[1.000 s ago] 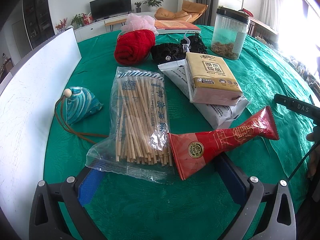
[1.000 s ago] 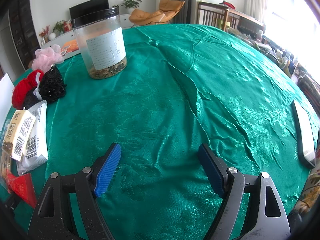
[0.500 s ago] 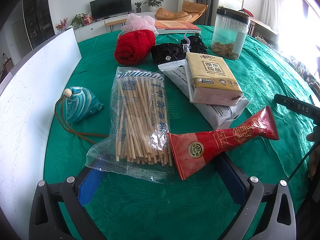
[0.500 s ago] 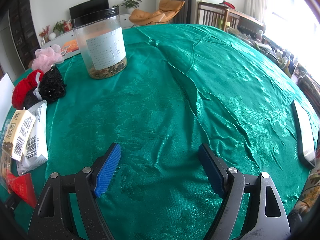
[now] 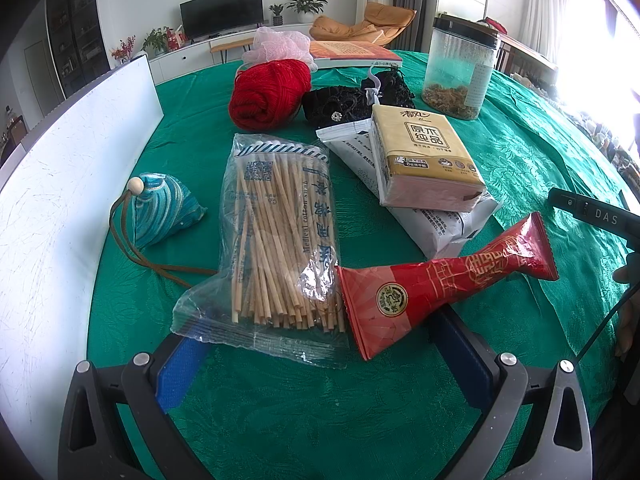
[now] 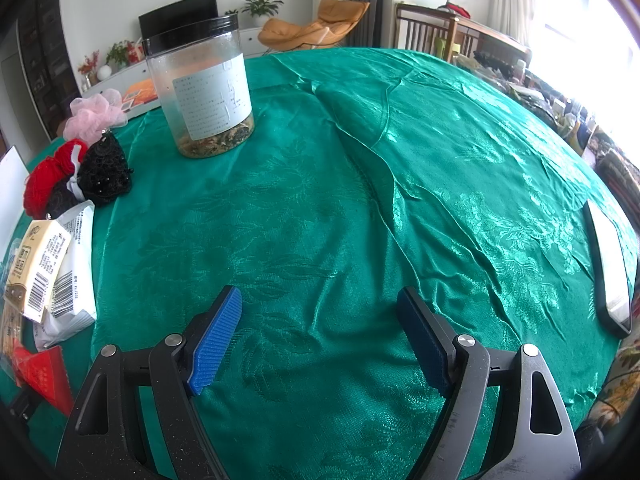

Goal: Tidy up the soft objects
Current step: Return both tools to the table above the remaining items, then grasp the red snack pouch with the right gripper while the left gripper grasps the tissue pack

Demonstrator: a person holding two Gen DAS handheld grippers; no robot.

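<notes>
The red foil packet lies on the green tablecloth with its broad sealed end just ahead of my left claw, whose jaws stand wide, holding nothing, the broad end between the tips. Touching that packet on its left is the bag of cotton swabs, beyond it the tissue pack stacked on a white pouch, and farther off the red yarn. My right claw is also wide, over bare cloth well to the right of the packet. I judge the packet the first pick: I should ease forward low, centre the jaws on the thick end, and close gently so the foil does not slip or snag the swab bag's loose edge.
</notes>
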